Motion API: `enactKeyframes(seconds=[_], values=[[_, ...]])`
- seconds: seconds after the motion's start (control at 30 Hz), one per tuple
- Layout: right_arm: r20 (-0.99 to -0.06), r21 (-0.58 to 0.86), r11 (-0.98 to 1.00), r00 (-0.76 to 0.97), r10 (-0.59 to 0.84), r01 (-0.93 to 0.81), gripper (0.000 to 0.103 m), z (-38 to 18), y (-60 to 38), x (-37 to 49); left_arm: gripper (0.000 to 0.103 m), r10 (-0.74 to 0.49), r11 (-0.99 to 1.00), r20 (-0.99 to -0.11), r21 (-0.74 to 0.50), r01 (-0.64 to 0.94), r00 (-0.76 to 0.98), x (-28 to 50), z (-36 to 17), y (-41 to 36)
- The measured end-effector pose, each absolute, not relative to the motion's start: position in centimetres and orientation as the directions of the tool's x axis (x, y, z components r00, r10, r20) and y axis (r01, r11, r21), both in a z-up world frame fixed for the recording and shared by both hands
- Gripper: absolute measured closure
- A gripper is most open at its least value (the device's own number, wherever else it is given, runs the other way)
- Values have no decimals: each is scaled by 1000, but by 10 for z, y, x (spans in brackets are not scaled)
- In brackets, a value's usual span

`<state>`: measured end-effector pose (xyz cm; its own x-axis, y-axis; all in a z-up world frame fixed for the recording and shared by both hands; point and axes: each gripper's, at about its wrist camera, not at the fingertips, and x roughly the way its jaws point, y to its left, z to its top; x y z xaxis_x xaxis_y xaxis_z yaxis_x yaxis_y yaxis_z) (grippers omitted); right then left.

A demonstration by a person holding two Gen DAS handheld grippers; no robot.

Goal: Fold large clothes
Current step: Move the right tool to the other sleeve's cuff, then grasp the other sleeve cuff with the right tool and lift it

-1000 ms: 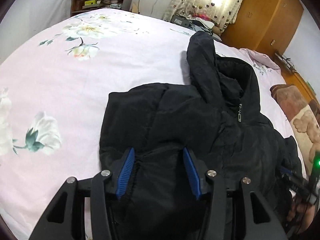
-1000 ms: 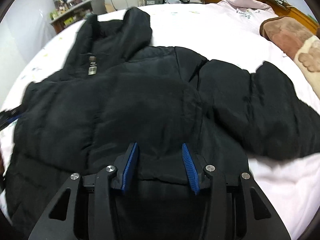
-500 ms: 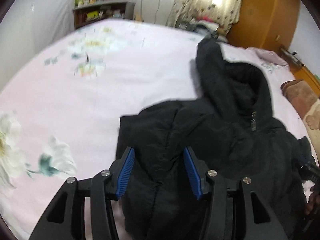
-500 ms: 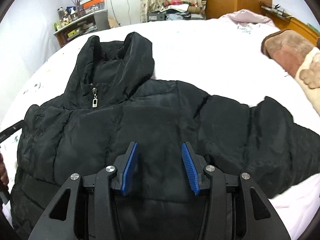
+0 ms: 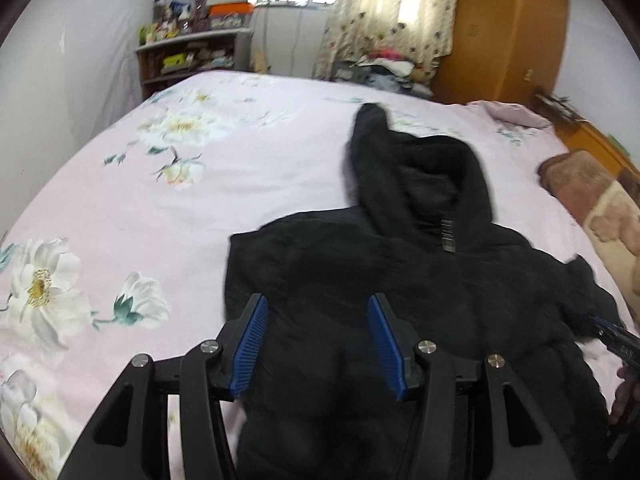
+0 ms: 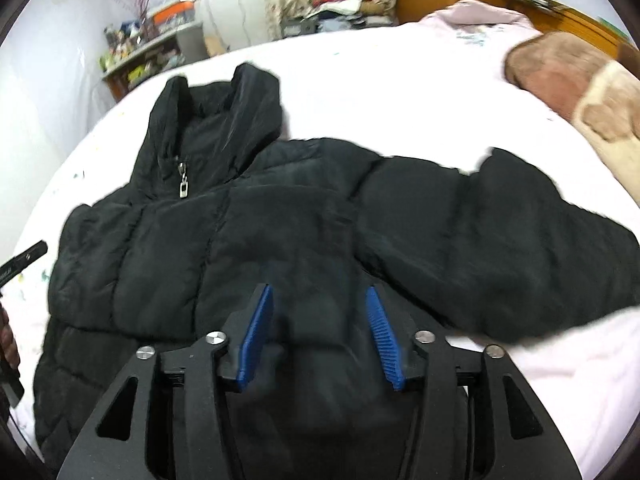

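On floral bedsheet (image 5: 120, 208), black jacket (image 6: 240, 240) (zipped)

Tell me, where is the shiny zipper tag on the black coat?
In the right wrist view the zipper tag hangs at the coat's collar, left of centre, just under the hood.

Black jacket (image 5: 400, 280) on pink floral sheet (image 5: 160, 208).

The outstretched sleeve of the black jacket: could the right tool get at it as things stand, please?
Probably yes. The sleeve lies flat and uncovered on the bed, just beside the right tool, whose jaws have just been opening over the jacket, nothing pinched.
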<state>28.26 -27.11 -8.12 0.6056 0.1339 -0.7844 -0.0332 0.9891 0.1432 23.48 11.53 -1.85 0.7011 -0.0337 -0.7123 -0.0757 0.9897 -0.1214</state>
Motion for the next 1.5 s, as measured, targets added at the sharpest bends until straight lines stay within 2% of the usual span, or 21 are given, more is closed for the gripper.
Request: enactKeyframes(seconds=[0.17,0.27,0.63,1.0,1.27,1.3,1.4,1.5], values=[[-768,152,987,635,81,57,42,-70,-318,245,48,-82,991,-703,-134,-19,706,207,-7,88],[-767,158,980,640,43,124,42,-68,-350,233,48,-83,992,-700,-124,-6,709,199,-5,74],[-779,209,919,625,-50,334,36,-88,-455,229,48,-106,994,-733,-89,60,671,223,-17,31],[-814,355,750,579,-44,557,36,-146,-558,250,48,-59,997,-774,-82,-8,630,256,-54,40],[-776,470,620,629,-49,628,35,-165,-594,268,48,-30,997,-789,-70,-41,614,260,-68,57],[-774,472,609,630,-59,637,36,-163,-596,270,48,-33,996,-791,-78,-46,611,260,-69,59],[-766,467,592,635,-100,657,83,-154,-596,269,48,-42,994,-791,-92,-51,611,257,-68,64],[-753,470,609,651,-102,639,90,-133,-591,263,48,-51,993,-788,-105,-52,614,250,-63,69]])
